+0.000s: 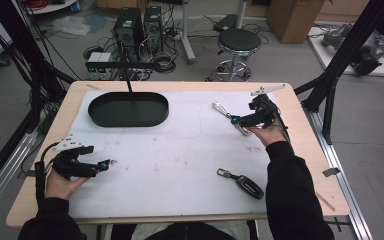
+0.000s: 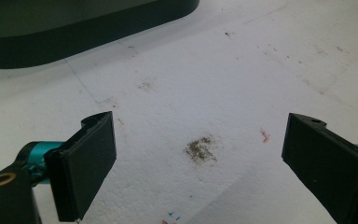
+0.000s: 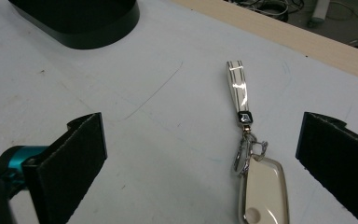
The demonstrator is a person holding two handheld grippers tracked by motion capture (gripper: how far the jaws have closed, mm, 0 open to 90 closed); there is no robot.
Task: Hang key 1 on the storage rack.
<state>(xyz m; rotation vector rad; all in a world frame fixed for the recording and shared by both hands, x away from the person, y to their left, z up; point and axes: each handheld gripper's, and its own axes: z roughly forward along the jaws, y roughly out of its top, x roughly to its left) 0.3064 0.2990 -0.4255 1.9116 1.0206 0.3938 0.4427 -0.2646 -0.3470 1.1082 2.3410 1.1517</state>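
Observation:
A cream key fob (image 3: 264, 188) with a striped strap (image 3: 237, 87) lies on the white sheet, between my right gripper's (image 3: 200, 140) jaws and nearer the right jaw. That gripper is open, with nothing in it. In the high view the right gripper (image 1: 237, 120) hovers over the fob at the table's right, and the strap (image 1: 221, 108) points up-left. A black key fob (image 1: 243, 183) lies near the front edge. My left gripper (image 1: 106, 164) is open over bare sheet at the front left. Its jaws (image 2: 200, 140) stand wide apart with nothing between them.
A black oval tray (image 1: 128, 109) sits empty at the back left of the white sheet (image 1: 170, 150); its wall shows as the tray (image 2: 74, 42) and the tray (image 3: 81, 25). The wooden table edge (image 3: 279, 42) runs behind the strap. A stool (image 1: 237, 42) and computers stand on the floor beyond.

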